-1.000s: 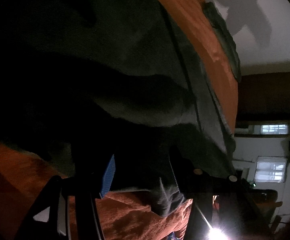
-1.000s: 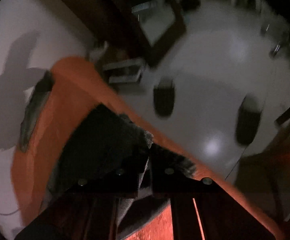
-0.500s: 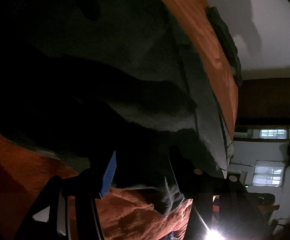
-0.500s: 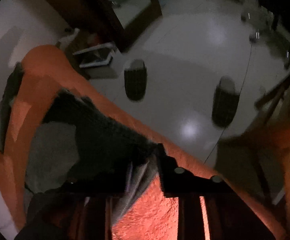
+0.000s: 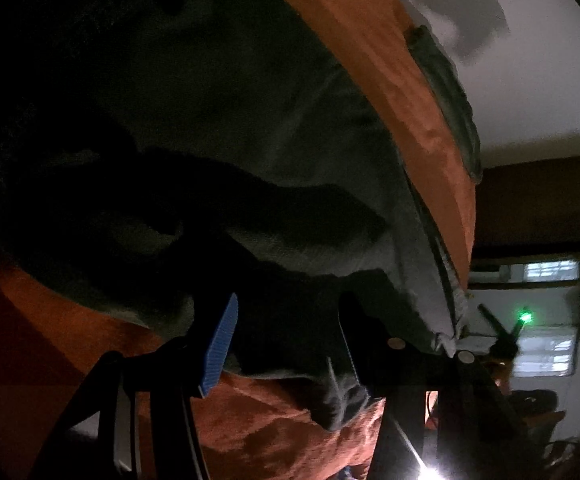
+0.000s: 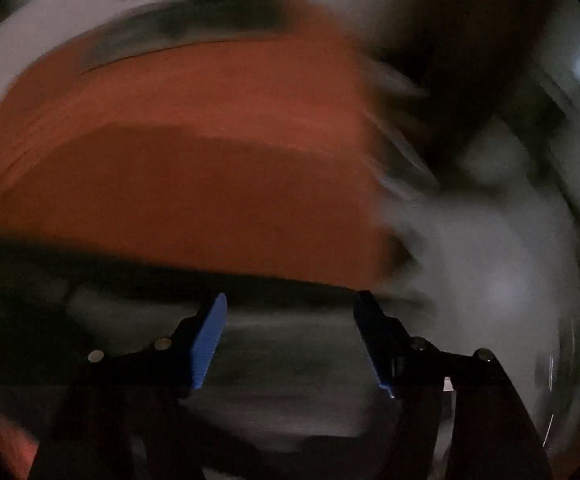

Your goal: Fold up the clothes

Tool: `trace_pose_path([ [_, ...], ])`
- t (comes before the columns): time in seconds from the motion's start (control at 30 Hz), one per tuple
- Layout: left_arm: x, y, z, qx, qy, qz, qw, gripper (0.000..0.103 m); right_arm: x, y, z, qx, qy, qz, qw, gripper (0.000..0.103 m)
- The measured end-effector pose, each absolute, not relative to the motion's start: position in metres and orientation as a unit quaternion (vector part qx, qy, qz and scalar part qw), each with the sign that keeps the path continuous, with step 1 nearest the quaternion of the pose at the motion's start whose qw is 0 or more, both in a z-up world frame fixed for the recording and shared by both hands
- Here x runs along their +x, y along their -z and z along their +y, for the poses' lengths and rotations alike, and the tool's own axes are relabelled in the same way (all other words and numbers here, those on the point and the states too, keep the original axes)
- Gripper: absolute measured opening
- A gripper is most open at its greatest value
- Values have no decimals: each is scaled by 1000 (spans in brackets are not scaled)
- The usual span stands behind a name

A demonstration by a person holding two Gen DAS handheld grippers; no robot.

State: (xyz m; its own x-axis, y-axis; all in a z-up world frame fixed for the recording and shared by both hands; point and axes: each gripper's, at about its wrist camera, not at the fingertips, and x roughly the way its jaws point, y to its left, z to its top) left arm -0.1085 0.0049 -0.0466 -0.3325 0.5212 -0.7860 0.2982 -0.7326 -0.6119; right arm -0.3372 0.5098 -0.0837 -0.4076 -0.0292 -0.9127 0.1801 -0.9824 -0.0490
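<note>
A dark grey garment [image 5: 249,120] lies spread over an orange bed cover [image 5: 390,60] and fills most of the left wrist view. My left gripper [image 5: 285,340] hangs over its near edge, jaws apart. Dark cloth lies between the blue pad [image 5: 217,344] and the other finger, and a loose corner [image 5: 342,400] droops by that finger. The right wrist view is smeared by motion. There my right gripper [image 6: 290,336] has its jaws opening, blue pads wide apart and nothing pinched. Grey cloth [image 6: 290,368] lies below it, with the orange cover [image 6: 189,160] beyond.
A second dark cloth strip [image 5: 446,92] lies along the bed's far edge against a white wall [image 5: 530,80]. Brown furniture [image 5: 538,200] and lit windows [image 5: 546,352] stand to the right. A pale floor [image 6: 490,260] shows beside the bed.
My right gripper let go of the garment's edge, its jaws spread, and it rolled and swept sideways over the bed. The left gripper barely moved.
</note>
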Motion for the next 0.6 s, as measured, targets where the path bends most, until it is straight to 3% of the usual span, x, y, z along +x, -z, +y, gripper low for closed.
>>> trace_pose_path([
  [0.1,-120,31,11,-562,-762,-310,78,54,-336,91,410,535,794,185,222,66],
  [0.17,-130,20,18,-556,-780,-277,77,54,-349,101,374,533,778,206,262,65],
  [0.23,-139,11,29,-551,-785,-269,90,54,-365,111,344,533,766,214,290,47],
  [0.3,-142,9,36,-547,-782,-280,104,54,-383,122,322,542,752,204,316,37],
  [0.43,-138,17,44,-557,-763,-305,123,54,-395,155,298,588,702,222,335,37],
  [0.6,-136,26,42,-571,-746,-321,123,54,-401,153,300,597,703,194,333,40],
])
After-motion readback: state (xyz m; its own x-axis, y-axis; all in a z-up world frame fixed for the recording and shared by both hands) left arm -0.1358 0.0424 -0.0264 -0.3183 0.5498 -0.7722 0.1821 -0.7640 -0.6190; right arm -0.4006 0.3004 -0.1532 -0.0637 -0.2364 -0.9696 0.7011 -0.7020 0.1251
